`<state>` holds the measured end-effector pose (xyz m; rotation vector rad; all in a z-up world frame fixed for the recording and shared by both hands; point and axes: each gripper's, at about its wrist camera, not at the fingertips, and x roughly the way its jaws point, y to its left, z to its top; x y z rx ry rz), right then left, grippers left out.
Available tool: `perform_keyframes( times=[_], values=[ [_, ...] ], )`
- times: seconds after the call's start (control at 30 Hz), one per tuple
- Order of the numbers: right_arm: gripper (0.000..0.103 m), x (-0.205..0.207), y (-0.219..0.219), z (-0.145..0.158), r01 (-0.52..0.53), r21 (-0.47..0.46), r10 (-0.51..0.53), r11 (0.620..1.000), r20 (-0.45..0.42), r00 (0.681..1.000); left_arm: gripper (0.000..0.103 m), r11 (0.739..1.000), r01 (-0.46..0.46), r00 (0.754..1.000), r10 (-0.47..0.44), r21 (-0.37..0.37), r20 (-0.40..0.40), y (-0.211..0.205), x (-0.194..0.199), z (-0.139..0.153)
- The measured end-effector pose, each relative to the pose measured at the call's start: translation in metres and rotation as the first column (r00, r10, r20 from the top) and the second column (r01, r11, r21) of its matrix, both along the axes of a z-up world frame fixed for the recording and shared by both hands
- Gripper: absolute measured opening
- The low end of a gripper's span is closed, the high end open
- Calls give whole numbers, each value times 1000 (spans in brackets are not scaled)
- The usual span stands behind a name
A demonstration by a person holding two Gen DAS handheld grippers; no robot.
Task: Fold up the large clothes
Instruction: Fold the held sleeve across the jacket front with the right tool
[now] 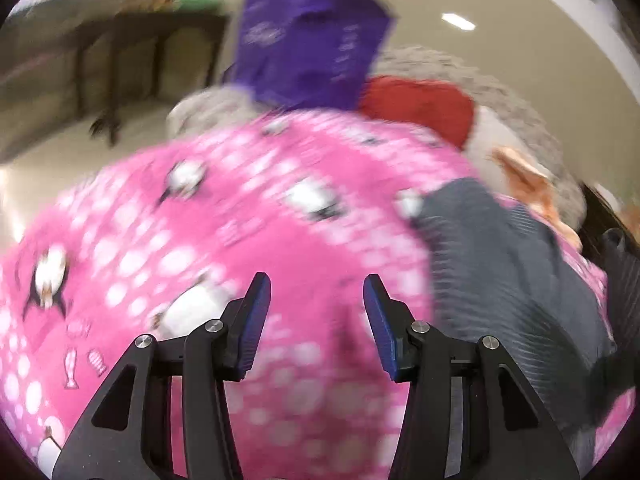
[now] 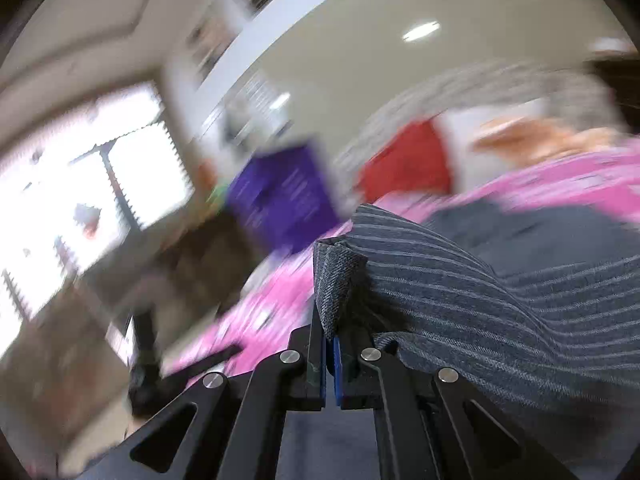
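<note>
Right in front of us, our right gripper (image 2: 330, 344) is squeezed tight on a corner of the grey striped cloth (image 2: 460, 292). A little pointy bit of the cloth sticks up between the two jaws, so we think the pinch is good. We hold the corner because that is the easy place to lift a big cloth for folding.

Our left gripper (image 1: 316, 292) has its jaws wide apart, and nothing is between them. It hangs over the pink blanket (image 1: 224, 240), the one with white dots and little penguins. We think it is free so it can go and grab another corner.

From the left wrist view, the grey striped cloth (image 1: 492, 264) lies on the pink blanket, off to the right side. Behind the blanket we see a purple bag (image 1: 308, 40), something red (image 1: 424, 104) and a fuzzy grey thing (image 1: 500, 92). They are too blurry for us to tell what they are. Everything looks smeared, so we guess our hands are moving fast.
</note>
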<state>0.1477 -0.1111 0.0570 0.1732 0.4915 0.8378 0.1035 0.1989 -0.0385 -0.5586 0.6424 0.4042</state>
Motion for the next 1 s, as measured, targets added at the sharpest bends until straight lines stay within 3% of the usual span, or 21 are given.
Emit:
perform_keyframes(
  times=[0.07, 0.13, 0.2, 0.23, 0.27, 0.4, 0.53, 0.63, 0.67, 0.7, 0.73, 0.8, 0.83, 0.9, 0.93, 1.0],
  values=[
    [2, -1, 39, -33, -77, -85, 74, 993, -38, 997, 47, 995, -4, 1000, 6, -104, 25, 14, -2, -11],
    [3, 4, 64, -56, -167, -164, 148, 972, -121, 982, 47, 996, -6, 999, 9, -93, 32, 11, -3, -11],
    [7, 10, 74, -64, -198, -219, 158, 955, -190, 969, 57, 998, 10, 1000, -10, -57, 13, 4, 2, -11],
    [22, 10, 74, -65, -207, -217, 164, 954, -203, 965, 60, 999, 21, 1000, -20, -47, 13, 1, 4, -9],
    [45, 11, 72, -68, -215, -219, 164, 952, -228, 960, 61, 999, 28, 1000, -27, -37, 9, -1, 6, -8],
    [55, -6, 41, -55, -178, -242, 131, 954, -198, 971, 61, 997, 57, 997, -54, -48, 51, -3, 0, 1],
    [59, -36, -19, -40, -69, -316, 48, 946, -72, 996, 61, 987, 157, 973, -162, 43, 164, -33, -12, 35],
    [59, -27, -81, -30, 102, -326, -100, 940, 21, 995, 61, 939, 330, 913, -343, 94, 219, -75, -2, 55],
    [59, -13, -113, -33, 164, -327, -169, 931, 13, 986, 61, 914, 395, 884, -405, 88, 232, -90, 4, 58],
    [59, -1, -136, -40, 232, -351, -253, 907, -14, 967, 61, 902, 422, 873, -432, 94, 226, -101, 9, 59],
    [58, 14, -166, -47, 324, -370, -376, 871, -75, 924, 61, 896, 431, 871, -444, 107, 212, -109, 13, 57],
    [57, 32, -233, -62, 423, -257, -487, 869, -290, 824, 61, 884, 458, 868, -468, 97, 168, -121, 27, 47],
    [57, 31, -252, -68, 451, -217, -501, 865, -347, 793, 61, 875, 479, 868, -483, 64, 116, -127, 39, 34],
    [57, 24, -266, -64, 453, -191, -492, 871, -345, 799, 60, 877, 479, 877, -480, 37, 30, -132, 51, 10],
    [57, 17, -268, -55, 477, -193, -514, 858, -304, 802, 60, 879, 475, 880, -476, 28, 9, -132, 51, 3],
    [57, 11, -260, -36, 473, -168, -501, 865, -256, 826, 60, 882, 472, 881, -471, 4, 41, -127, 47, 5]
  ],
)
